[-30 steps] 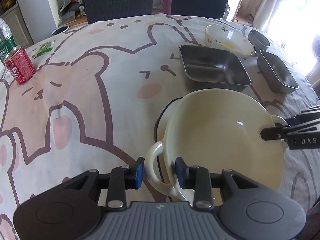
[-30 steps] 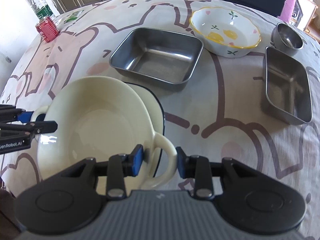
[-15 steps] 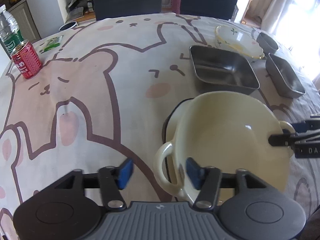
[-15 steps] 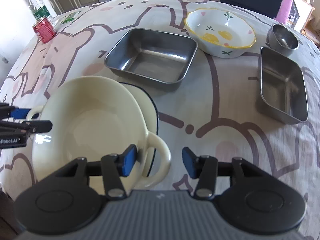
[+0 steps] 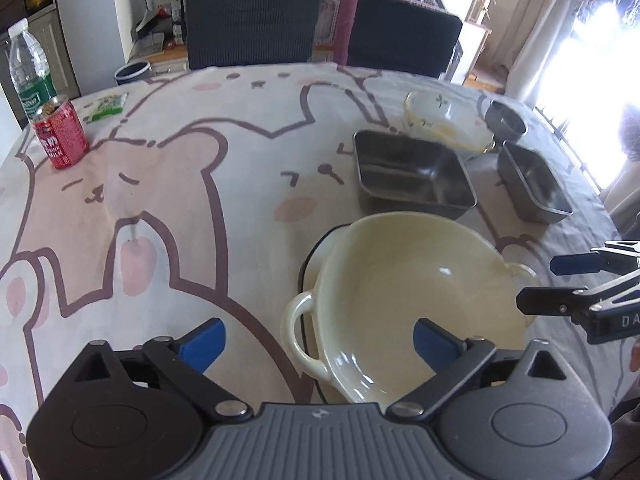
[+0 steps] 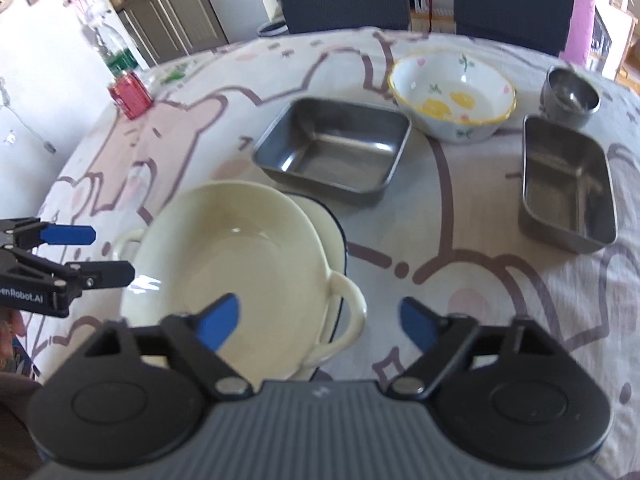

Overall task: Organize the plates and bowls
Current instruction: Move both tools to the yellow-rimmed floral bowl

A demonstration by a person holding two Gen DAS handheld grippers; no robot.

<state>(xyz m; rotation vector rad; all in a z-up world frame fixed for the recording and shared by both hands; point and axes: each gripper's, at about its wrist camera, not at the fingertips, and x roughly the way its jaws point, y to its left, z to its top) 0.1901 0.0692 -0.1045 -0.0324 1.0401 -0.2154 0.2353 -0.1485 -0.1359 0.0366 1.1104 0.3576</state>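
The bench (image 5: 240, 208) wears a pale cloth (image 6: 460, 248) printed with pink bears outlined in brown. Two dark blue chairs (image 5: 252, 28) (image 5: 404, 44) stand side by side at its far edge, a pink cloth (image 6: 582, 24) draped between them. Strong daylight pours through a window (image 5: 600, 60) on the right of the left wrist view, washing out that side; a light curtain (image 5: 540, 48) hangs beside it. A white wall (image 6: 44, 92) stands to the left, with grey cabinets (image 6: 176, 24) further back. Cluttered shelves (image 5: 160, 20) sit behind the chairs.
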